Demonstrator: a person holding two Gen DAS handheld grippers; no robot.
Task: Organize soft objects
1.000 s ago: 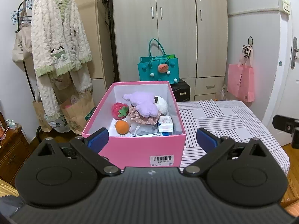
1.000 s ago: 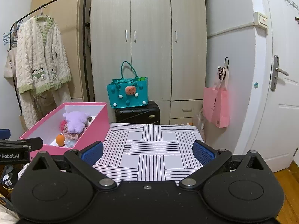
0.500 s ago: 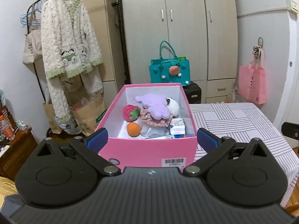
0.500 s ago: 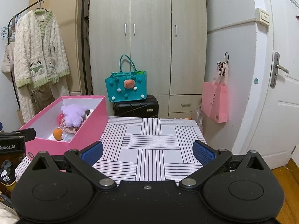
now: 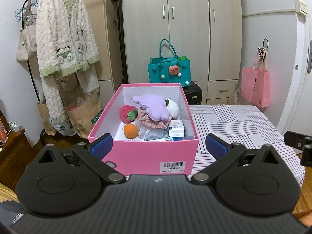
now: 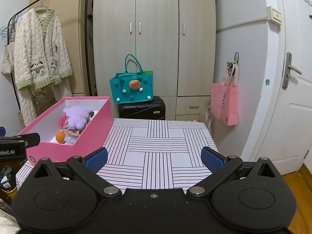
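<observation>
A pink box stands on the left end of a striped table. It holds a purple plush toy, a panda plush, a red strawberry plush, an orange ball and small cartons. My left gripper is open and empty, just in front of the box's near wall. My right gripper is open and empty over the table's near edge, right of the box.
A teal felt bag sits on a black suitcase behind the table, before a wardrobe. A pink bag hangs on the right wall. A fluffy robe and paper bags are at left.
Both grippers have drawn back and risen a little, so the box and table look slightly farther away. Both stay open and empty.
</observation>
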